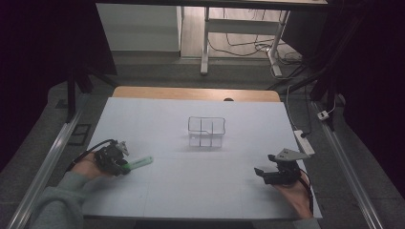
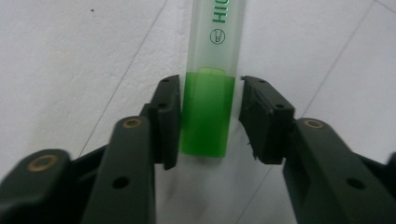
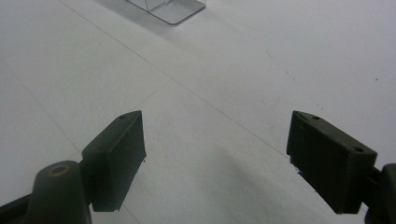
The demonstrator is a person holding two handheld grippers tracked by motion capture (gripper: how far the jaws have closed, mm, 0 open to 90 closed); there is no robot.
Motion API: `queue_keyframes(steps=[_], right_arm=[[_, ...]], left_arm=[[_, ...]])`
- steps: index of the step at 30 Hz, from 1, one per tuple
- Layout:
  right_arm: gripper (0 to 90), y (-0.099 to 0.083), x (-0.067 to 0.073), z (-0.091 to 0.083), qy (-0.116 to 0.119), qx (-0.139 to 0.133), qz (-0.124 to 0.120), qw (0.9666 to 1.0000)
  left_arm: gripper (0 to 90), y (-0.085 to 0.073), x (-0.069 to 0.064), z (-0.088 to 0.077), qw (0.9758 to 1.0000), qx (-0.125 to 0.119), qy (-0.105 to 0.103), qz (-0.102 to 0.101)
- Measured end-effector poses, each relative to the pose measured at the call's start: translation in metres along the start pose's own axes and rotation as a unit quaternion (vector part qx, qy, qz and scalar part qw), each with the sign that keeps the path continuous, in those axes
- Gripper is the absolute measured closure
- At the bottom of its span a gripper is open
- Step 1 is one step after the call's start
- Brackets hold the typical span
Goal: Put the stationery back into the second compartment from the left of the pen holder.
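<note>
While the left gripper lies low on the white table at the near left, its jaws flank the green end of a highlighter pen; in the left gripper view the left pad touches the pen's green cap, whereas a thin gap shows beside the right pad, so the jaws stand narrowed around the pen without a full clamp; the pen rests flat on the table, its pale frosted barrel pointing away from the gripper toward the table's middle, green print visible on the barrel. Right gripper: held at the near right of the table, well apart from the pen; in the right gripper view its jaws stand wide apart with nothing but bare table between them. Clear box: a see-through container with inner dividers, standing upright near the table's centre, beyond both grippers; its corner shows at the top of the right gripper view.
</note>
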State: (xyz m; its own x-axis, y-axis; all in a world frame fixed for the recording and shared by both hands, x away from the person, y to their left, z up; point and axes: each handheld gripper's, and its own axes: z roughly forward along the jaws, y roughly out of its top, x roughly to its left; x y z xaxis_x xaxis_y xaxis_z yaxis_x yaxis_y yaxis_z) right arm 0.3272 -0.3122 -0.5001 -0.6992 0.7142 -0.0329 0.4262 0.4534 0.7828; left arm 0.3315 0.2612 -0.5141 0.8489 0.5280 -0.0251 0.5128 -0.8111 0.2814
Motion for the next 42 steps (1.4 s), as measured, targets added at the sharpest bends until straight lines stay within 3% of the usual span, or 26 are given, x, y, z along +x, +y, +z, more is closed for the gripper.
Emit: queue_keyframes(steps=[8,14,17,18,22,24,31,34,42], right_arm=[[19.2,0.0,0.0,0.0,0.0,0.002,-0.001,1.0],[19.2,0.0,0.0,0.0,0.0,0.001,-0.001,1.0],[19.2,0.0,0.0,0.0,0.001,0.001,-0.001,1.0],[19.2,0.0,0.0,0.0,0.001,0.001,0.0,1.0],[19.2,0.0,0.0,0.0,0.001,0.0,0.002,1.0],[19.2,0.0,0.0,0.0,0.002,0.0,0.002,1.0],[19.2,0.0,0.0,0.0,-0.001,0.002,0.002,1.0],[19.2,0.0,0.001,-0.001,0.001,0.0,0.002,1.0],[19.2,0.001,0.002,-0.001,0.0,-0.003,0.002,1.0]], left_arm=[[66.7,-0.001,0.0,0.0,0.9999,-0.004,-0.004,0.012],[66.8,-0.001,0.0,-0.001,1.0,-0.007,-0.003,0.007],[66.8,-0.001,0.0,-0.004,0.9998,-0.019,0.004,-0.002],[66.8,-0.001,-0.001,-0.009,0.9993,-0.037,0.005,-0.008],[66.8,-0.002,-0.006,-0.017,0.9979,-0.061,0.01,-0.018],[66.8,-0.003,-0.008,-0.018,0.9977,-0.064,0.01,-0.018],[66.8,-0.005,-0.022,-0.034,0.9926,-0.116,0.017,-0.031],[66.8,-0.002,-0.024,-0.036,0.9911,-0.127,0.017,-0.035],[66.8,0.019,-0.031,-0.048,0.9865,-0.159,0.023,-0.03]])
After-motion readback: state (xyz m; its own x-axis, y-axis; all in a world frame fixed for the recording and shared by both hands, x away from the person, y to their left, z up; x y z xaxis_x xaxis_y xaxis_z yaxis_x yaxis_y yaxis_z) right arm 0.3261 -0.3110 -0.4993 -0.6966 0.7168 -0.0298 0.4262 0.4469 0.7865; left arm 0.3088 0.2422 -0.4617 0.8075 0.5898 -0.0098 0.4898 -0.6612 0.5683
